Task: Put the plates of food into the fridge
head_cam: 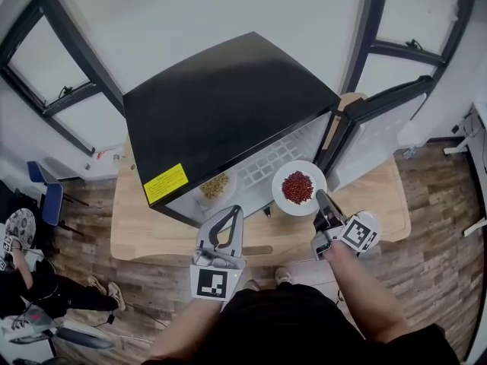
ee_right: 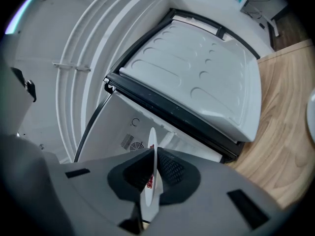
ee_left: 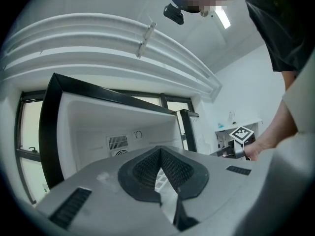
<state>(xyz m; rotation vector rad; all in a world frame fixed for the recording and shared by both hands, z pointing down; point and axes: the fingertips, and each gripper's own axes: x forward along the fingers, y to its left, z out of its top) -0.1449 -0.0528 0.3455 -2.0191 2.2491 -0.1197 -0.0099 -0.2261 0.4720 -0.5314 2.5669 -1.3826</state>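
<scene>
Pinching plate [head_cam: 297, 188] rim, right fingers [head_cam: 323, 204] clamped before open fridge [head_cam: 221, 105]; left fingers [head_cam: 237, 223] shut, empty; second plate [head_cam: 215, 186] inside.

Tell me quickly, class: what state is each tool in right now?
Left tool: closed, holding nothing.
Right tool: closed on the plate of red food.

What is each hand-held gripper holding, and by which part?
Right hand-held gripper pinches the plate of red food by its rim; left hand-held gripper holds nothing.
</scene>
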